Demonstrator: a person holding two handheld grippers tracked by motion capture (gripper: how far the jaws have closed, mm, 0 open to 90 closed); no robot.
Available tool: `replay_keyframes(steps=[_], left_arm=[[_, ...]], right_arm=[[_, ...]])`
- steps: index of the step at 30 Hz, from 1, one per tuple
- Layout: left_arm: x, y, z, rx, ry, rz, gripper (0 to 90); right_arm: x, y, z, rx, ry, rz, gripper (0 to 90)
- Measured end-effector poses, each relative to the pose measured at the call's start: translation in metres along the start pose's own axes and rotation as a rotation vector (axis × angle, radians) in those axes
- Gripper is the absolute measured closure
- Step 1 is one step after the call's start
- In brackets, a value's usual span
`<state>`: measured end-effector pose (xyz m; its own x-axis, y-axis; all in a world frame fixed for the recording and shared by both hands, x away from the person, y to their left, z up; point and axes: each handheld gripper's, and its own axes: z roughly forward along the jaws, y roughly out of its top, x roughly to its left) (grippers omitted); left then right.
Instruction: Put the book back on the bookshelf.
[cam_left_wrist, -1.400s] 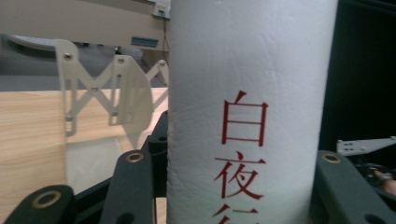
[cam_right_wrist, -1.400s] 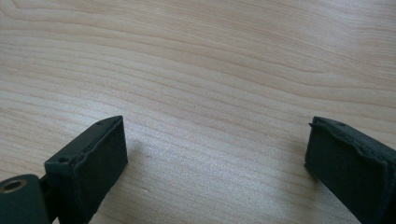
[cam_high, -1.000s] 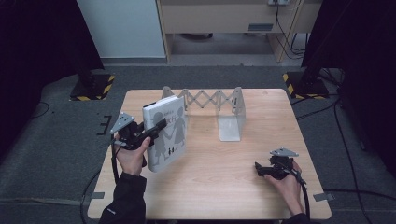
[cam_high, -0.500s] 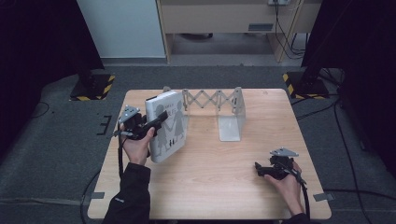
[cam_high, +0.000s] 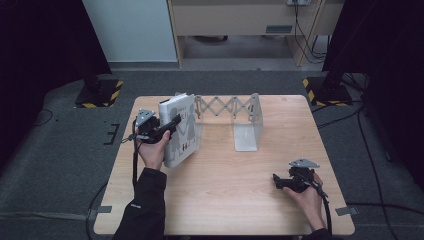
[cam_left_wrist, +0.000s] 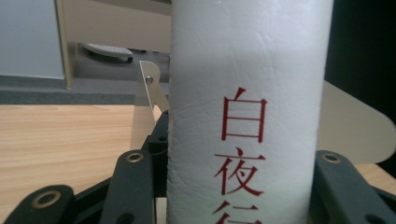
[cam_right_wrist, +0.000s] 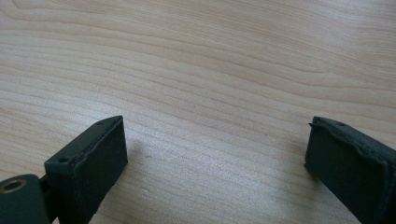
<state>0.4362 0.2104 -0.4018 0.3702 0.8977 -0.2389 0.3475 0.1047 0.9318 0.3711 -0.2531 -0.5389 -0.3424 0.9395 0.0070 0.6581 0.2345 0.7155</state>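
The left tongs (cam_high: 172, 122) are clamping a white book (cam_high: 181, 131) by its spine, holding it upright at the left end of the expandable metal book rack (cam_high: 235, 112) on the worktop (cam_high: 225, 195). The right tongs (cam_high: 276, 180) are resting on the worktop, well apart from the book, jaws standing open and gripping nothing.

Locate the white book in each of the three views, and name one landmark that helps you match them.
High view: white book upright, left of centre, clamped by the left gripper.
Left gripper view: its spine with red characters stands centre.
Right gripper view: not in it.
Shared landmark: the wooden table, also and.
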Motion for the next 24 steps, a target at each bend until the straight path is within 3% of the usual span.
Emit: replay_keyframes(steps=[5,13,24], left_arm=[[0.001,-0.003,0.011,0.01,-0.004,-0.016,52.1],[-0.003,-0.006,0.026,-0.001,0.016,0.009,52.1],[-0.004,-0.011,0.022,-0.015,0.019,0.032,51.6]], right_arm=[[0.0,0.0,0.0,0.0,0.0,0.0,5.9],[0.0,0.0,0.0,0.0,0.0,0.0,5.9],[0.0,0.0,0.0,0.0,0.0,-0.001,6.1]])
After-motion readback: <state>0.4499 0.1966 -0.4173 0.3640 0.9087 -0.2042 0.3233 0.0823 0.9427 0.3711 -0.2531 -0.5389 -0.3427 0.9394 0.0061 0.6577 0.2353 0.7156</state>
